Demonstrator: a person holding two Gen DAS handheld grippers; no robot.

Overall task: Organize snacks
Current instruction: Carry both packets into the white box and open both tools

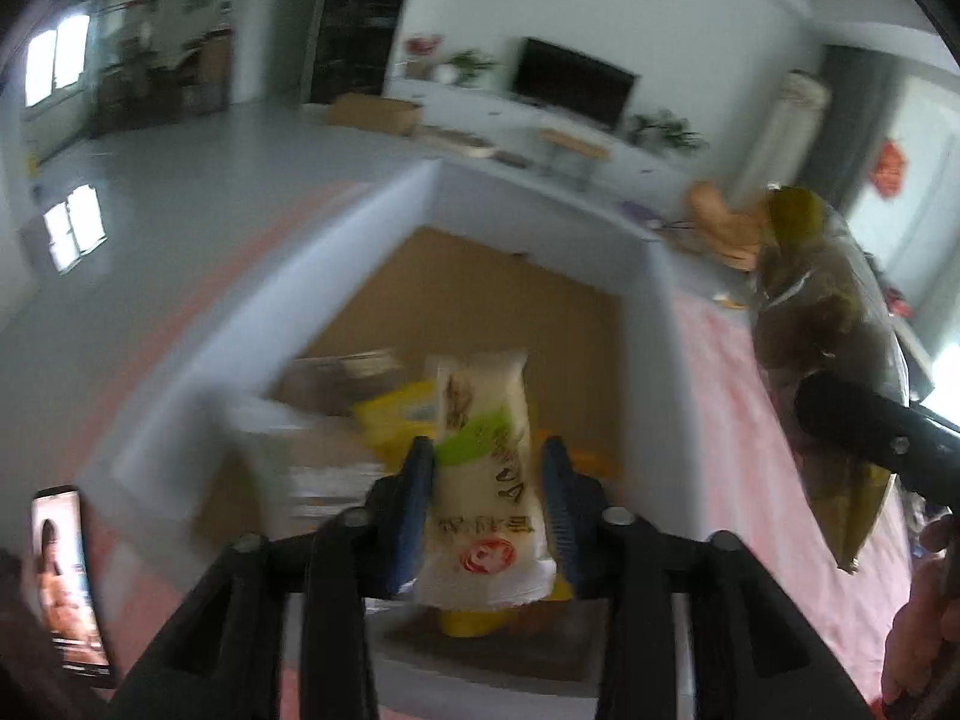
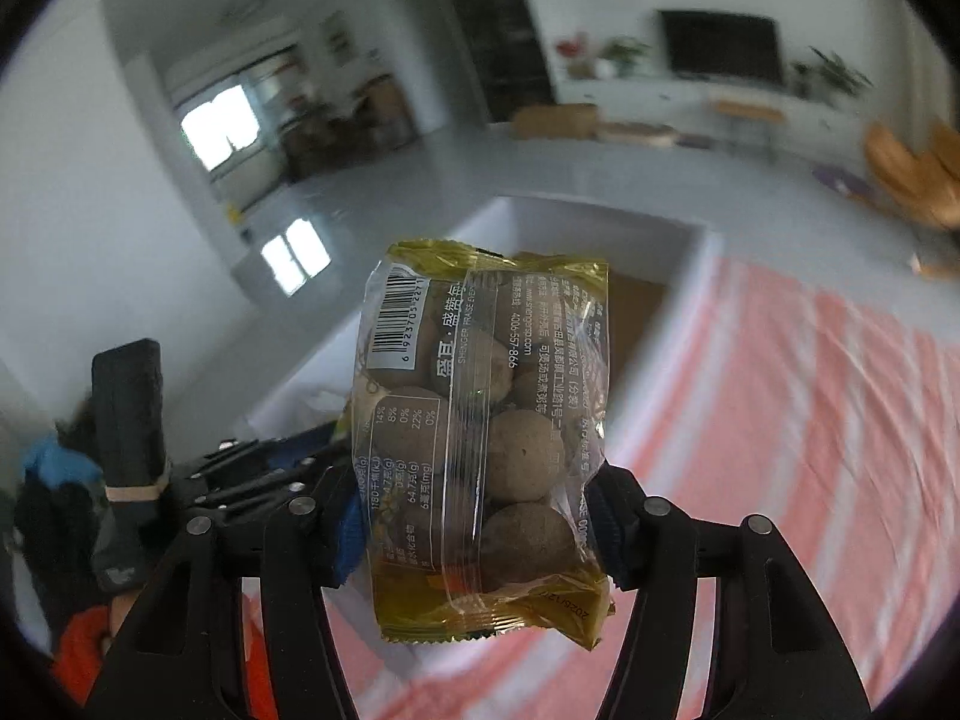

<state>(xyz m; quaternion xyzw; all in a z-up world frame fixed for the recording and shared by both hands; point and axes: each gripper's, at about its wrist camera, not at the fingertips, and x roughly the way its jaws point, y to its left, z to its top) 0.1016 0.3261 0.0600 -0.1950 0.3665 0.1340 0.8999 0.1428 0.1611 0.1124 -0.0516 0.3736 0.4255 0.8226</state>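
Note:
My left gripper (image 1: 487,474) is shut on a white snack packet (image 1: 486,480) with a green band and red logo, held over a white box (image 1: 534,204) with a brown cardboard floor. Several snack packets, one yellow (image 1: 396,414), lie in the box. My right gripper (image 2: 474,516) is shut on a clear and gold bag of round brown snacks (image 2: 486,438), held above the table right of the box (image 2: 600,228). That bag and the right gripper also show in the left wrist view (image 1: 822,330) at the right.
The table carries a pink and white striped cloth (image 2: 780,396). A phone (image 1: 66,576) with a lit screen stands at the left. Bread-like items (image 1: 720,222) lie behind the box. A television and plants stand on a far cabinet.

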